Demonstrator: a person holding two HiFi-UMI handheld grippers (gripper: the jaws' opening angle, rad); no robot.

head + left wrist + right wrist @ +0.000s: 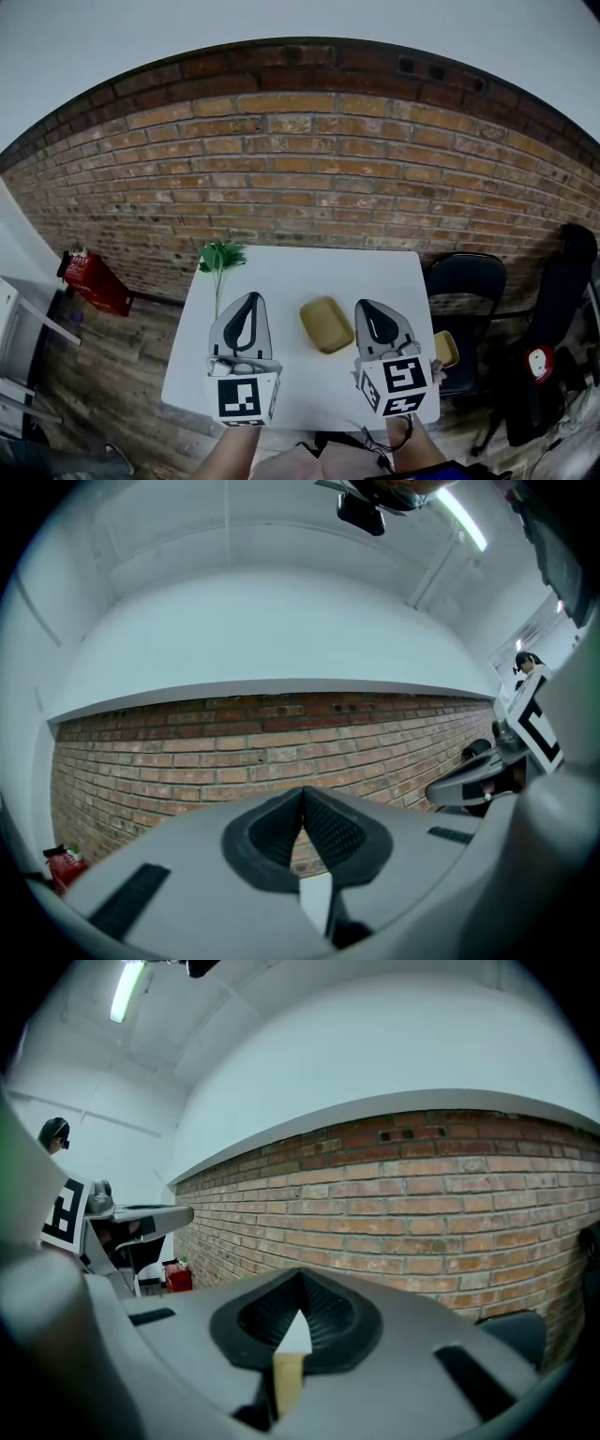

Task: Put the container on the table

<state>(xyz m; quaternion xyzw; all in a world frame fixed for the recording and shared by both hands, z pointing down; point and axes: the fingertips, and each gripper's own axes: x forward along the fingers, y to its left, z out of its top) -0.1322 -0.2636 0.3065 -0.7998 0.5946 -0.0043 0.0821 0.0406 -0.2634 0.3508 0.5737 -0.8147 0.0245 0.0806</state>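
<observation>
A shallow yellow container [326, 324] lies on the white table [291, 272], near its middle. My left gripper [250, 299] hangs above the table to the container's left, shut and empty. My right gripper [368, 306] hangs to the container's right, also shut with nothing in it. Both point level toward the brick wall. In the left gripper view the left gripper [302, 795] has its jaw tips meeting. In the right gripper view the right gripper [300, 1281] is closed too, and a sliver of the container [288, 1377] shows low between its jaws.
A green plant [221, 255] stands at the table's far left corner. A black chair [466, 281] sits right of the table, with a second yellow tray [446, 349] on it. A red object [94, 279] lies on the wood floor at left. The brick wall [300, 159] closes the far side.
</observation>
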